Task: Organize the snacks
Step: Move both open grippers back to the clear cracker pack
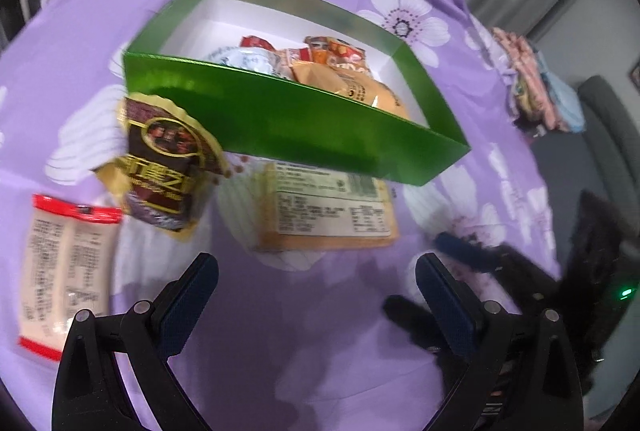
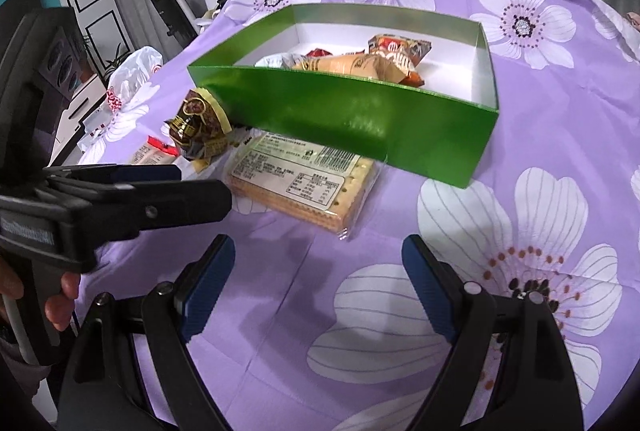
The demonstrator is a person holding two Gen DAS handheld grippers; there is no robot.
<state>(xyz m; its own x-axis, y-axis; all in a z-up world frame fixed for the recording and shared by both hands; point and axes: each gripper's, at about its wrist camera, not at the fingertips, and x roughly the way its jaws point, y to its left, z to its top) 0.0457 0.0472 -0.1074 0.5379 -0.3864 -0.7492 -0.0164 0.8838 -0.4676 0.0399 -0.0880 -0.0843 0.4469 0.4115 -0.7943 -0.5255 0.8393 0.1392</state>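
A green box [image 2: 352,119] with a white inside stands toward the far edge of the worktop [image 2: 540,135], which is covered by a purple cloth printed with white flowers. Several snack packets [image 2: 376,65] lie in it, but its near wall hides their lower parts, so only their tops can be made out.

In front of the box, toward the near edge, a clear pack of crackers [image 2: 304,187] lies flat with its label up; its far end is tucked out of sight under the box's near wall. Just beside it, toward the left edge, a dark gold-trimmed packet [image 1: 168,163] leans by the box's near left corner. Further left a pale packet with red ends [image 1: 66,275] lies flat, blurred in the left wrist view and mostly hidden behind the other gripper in the right wrist view.

The left hand-held gripper [image 1: 316,287] hangs over bare cloth with its jaws spread and nothing between them. The right hand-held gripper [image 2: 318,267] is likewise spread wide and empty, near the cracker pack but apart from it. Fingers [image 2: 60,305] of the left hand show at the frame's edge, mostly cut off.
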